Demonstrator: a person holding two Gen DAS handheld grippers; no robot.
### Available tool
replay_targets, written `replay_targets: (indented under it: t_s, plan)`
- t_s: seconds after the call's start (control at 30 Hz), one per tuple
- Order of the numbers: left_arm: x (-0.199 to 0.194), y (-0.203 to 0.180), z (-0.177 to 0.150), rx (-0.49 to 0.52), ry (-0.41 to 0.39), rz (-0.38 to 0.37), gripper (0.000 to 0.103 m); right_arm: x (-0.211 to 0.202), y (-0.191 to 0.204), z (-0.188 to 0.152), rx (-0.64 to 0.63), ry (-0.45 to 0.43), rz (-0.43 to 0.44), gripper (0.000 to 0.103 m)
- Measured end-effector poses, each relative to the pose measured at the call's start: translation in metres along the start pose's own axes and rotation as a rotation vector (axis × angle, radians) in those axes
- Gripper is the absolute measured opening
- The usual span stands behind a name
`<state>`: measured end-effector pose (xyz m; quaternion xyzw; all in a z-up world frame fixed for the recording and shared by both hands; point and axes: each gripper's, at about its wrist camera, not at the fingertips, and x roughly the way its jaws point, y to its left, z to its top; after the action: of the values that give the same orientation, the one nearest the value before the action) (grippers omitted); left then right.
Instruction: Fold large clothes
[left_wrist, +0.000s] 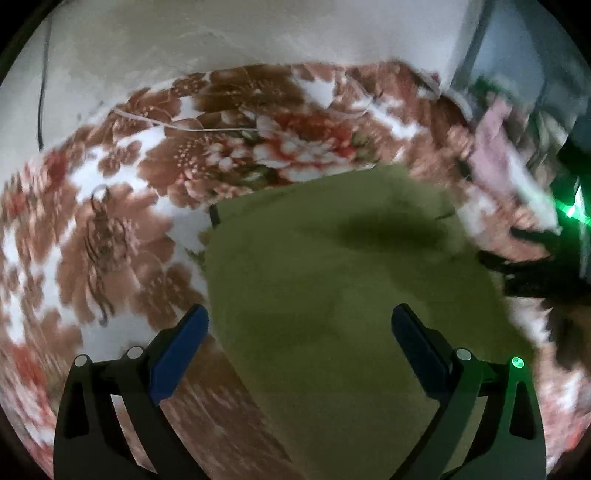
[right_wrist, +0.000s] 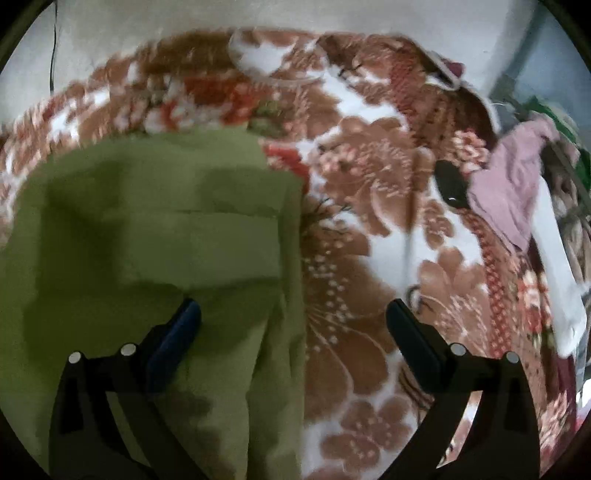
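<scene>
A green cloth (left_wrist: 332, 280) lies flat on a flowery blanket (left_wrist: 110, 229), with both grippers above it and wide open.

The green cloth (right_wrist: 155, 236) looks folded, with a straight fold line across it in the right wrist view, but its near end runs off the bottom of both pictures, so its whole shape cannot be seen. Both pictures are blurry, most of all at the edges. The left gripper (left_wrist: 299, 317) has its jaws far apart and holds nothing; the cloth's left edge lies between them. The right gripper (right_wrist: 293, 310) has its jaws far apart too and holds nothing; the cloth's right edge lies between them. Whether either gripper touches the cloth cannot be told. Off to the right on the blanket (right_wrist: 369, 229) is a pink cloth (right_wrist: 513, 184) beside a small dark thing (right_wrist: 450, 184) too blurry to name.
</scene>
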<state>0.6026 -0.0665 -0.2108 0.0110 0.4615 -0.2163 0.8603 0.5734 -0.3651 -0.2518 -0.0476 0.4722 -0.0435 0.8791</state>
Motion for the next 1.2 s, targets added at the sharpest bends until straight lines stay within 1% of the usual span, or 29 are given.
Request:
replay_targets:
  t_s: [0.07, 0.1, 0.13, 0.17, 0.2, 0.27, 0.33, 0.4, 0.47, 0.53, 0.63, 0.7, 0.73, 0.8, 0.83, 0.87, 0.9, 0.93, 0.97, 1.03, 1.1, 1.17, 1.2]
  plan:
    - [-0.022, -0.009, -0.012, -0.048, -0.015, -0.076, 0.098, -0.036, 0.006, -0.005, 0.007, -0.058, 0.041, 0.098]
    - [-0.025, -0.016, -0.019, -0.061, -0.009, -0.106, 0.098, -0.047, 0.012, -0.008, 0.004, -0.068, 0.060, 0.098]
    - [-0.025, -0.023, -0.025, -0.060, 0.005, -0.118, 0.098, -0.059, 0.021, -0.014, -0.002, -0.069, 0.090, 0.098]
    - [-0.023, -0.029, -0.032, -0.051, 0.015, -0.116, 0.098, -0.064, 0.029, -0.019, -0.009, -0.058, 0.111, 0.098]
    - [-0.019, -0.038, -0.040, -0.028, 0.026, -0.096, 0.098, -0.067, 0.040, -0.027, -0.019, -0.040, 0.133, 0.098]
    - [-0.006, -0.048, -0.053, 0.000, 0.061, -0.064, 0.098, -0.058, 0.053, -0.040, -0.041, 0.001, 0.146, 0.098]
    - [-0.002, -0.056, -0.059, 0.024, 0.059, -0.049, 0.098, -0.044, 0.056, -0.051, -0.039, 0.045, 0.153, 0.098]
    - [0.004, -0.060, -0.065, 0.067, 0.068, -0.015, 0.098, -0.035, 0.056, -0.059, -0.039, 0.059, 0.154, 0.098]
    - [0.008, -0.061, -0.069, 0.094, 0.076, 0.001, 0.098, -0.027, 0.049, -0.063, -0.037, 0.066, 0.154, 0.098]
    - [0.011, -0.056, -0.071, 0.108, 0.078, 0.001, 0.099, -0.023, 0.041, -0.066, -0.034, 0.070, 0.138, 0.098]
    - [0.009, -0.046, -0.071, 0.101, 0.085, 0.009, 0.099, -0.019, 0.021, -0.072, -0.030, 0.085, 0.113, 0.098]
    - [0.005, -0.038, -0.071, 0.078, 0.091, 0.006, 0.099, -0.019, 0.000, -0.078, -0.027, 0.098, 0.091, 0.098]
    - [0.000, -0.033, -0.071, 0.059, 0.088, 0.010, 0.099, -0.021, -0.010, -0.079, -0.011, 0.103, 0.102, 0.098]
    - [-0.012, -0.021, -0.071, 0.019, 0.079, 0.016, 0.098, -0.031, -0.042, -0.079, 0.056, 0.089, 0.184, 0.098]
    - [-0.018, -0.014, -0.072, -0.008, 0.078, 0.002, 0.098, -0.035, -0.053, -0.079, 0.082, 0.079, 0.218, 0.099]
    - [-0.023, -0.004, -0.075, -0.051, 0.083, -0.033, 0.098, -0.038, -0.069, -0.078, 0.119, 0.075, 0.262, 0.099]
    - [-0.024, 0.007, -0.078, -0.106, 0.097, -0.082, 0.098, -0.037, -0.077, -0.076, 0.140, 0.083, 0.296, 0.099]
    - [-0.022, 0.021, -0.085, -0.193, 0.123, -0.150, 0.098, -0.032, -0.088, -0.074, 0.171, 0.112, 0.354, 0.099]
    - [-0.016, 0.033, -0.090, -0.268, 0.149, -0.213, 0.098, -0.027, -0.093, -0.072, 0.189, 0.138, 0.387, 0.099]
    - [-0.010, 0.049, -0.102, -0.394, 0.162, -0.312, 0.098, -0.015, -0.096, -0.068, 0.202, 0.181, 0.468, 0.099]
    - [-0.003, 0.055, -0.111, -0.465, 0.154, -0.381, 0.098, -0.004, -0.090, -0.067, 0.193, 0.215, 0.514, 0.099]
    - [0.006, 0.055, -0.117, -0.505, 0.155, -0.443, 0.098, 0.013, -0.078, -0.068, 0.189, 0.263, 0.572, 0.099]
    - [0.011, 0.053, -0.120, -0.517, 0.160, -0.459, 0.098, 0.020, -0.072, -0.069, 0.196, 0.288, 0.602, 0.099]
